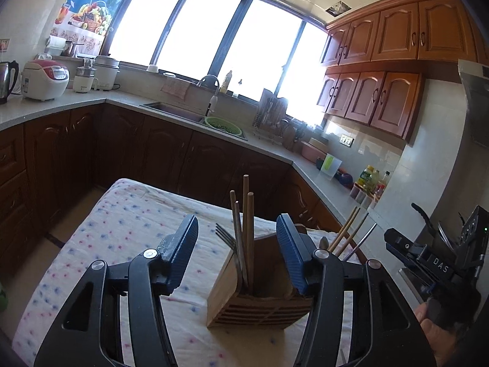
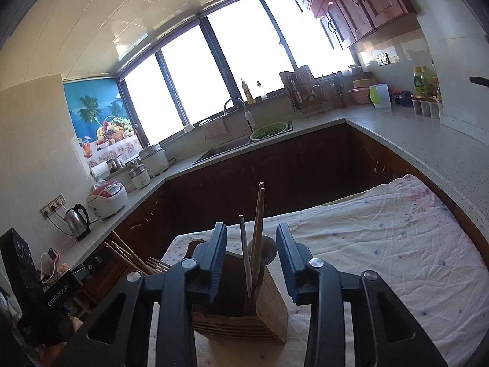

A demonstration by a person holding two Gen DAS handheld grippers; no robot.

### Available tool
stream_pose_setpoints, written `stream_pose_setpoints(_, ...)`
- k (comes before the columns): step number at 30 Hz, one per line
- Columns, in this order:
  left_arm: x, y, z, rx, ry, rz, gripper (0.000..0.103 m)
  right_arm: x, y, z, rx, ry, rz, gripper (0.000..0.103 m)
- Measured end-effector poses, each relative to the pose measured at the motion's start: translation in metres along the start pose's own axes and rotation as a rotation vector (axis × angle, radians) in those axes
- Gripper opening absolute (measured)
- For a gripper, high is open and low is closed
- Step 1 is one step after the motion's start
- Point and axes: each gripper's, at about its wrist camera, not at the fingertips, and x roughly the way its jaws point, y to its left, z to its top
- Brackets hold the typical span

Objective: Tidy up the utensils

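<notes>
A wooden utensil holder [image 1: 256, 299] stands on a table with a floral cloth [image 1: 122, 229]. In the left wrist view its left compartment holds wooden chopsticks [image 1: 247, 214] and a metal fork [image 1: 227, 238]. More chopsticks [image 1: 348, 229] and a spoon show behind my right finger. My left gripper [image 1: 238, 253] is open and empty, its fingers on either side of the holder's top. In the right wrist view the holder [image 2: 244, 309] holds chopsticks [image 2: 258, 223], a pale stick and a spoon [image 2: 266, 250]. My right gripper [image 2: 252, 263] is open and empty above the holder.
Kitchen counters [image 1: 76, 104] wrap around behind the table, with a sink [image 1: 183, 113], green colander [image 1: 223, 124], rice cooker [image 1: 45, 79], kettle [image 2: 78, 220] and dish rack [image 1: 272, 119]. The other hand-held gripper shows at the right edge in the left wrist view [image 1: 434, 260].
</notes>
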Motion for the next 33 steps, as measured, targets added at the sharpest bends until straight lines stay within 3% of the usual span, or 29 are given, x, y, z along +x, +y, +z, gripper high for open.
stream_pose_setpoints(2,-0.012,0.010,-0.009,-0.031,0.002,0.010,0.056,-0.010,-0.004,-0.005,0.015,-0.013,0.002,0.050)
stream_pose_setpoints(8,-0.041,0.040,-0.052,-0.089,0.057,0.084,0.068,-0.035,-0.013,-0.046,0.056,0.011,0.022,0.071)
stream_pose_setpoints(14,-0.070,0.060,-0.087,-0.132,0.103,0.137,0.077,-0.060,-0.014,-0.094,0.069,0.075,0.044,0.076)
stream_pose_setpoints(19,-0.090,0.063,-0.103,-0.146,0.113,0.144,0.080,-0.086,-0.017,-0.119,0.082,0.078,0.046,0.082)
stream_pose_setpoints(33,-0.129,0.042,-0.149,-0.012,0.173,0.157,0.091,-0.136,-0.017,-0.170,0.030,0.062,-0.001,0.098)
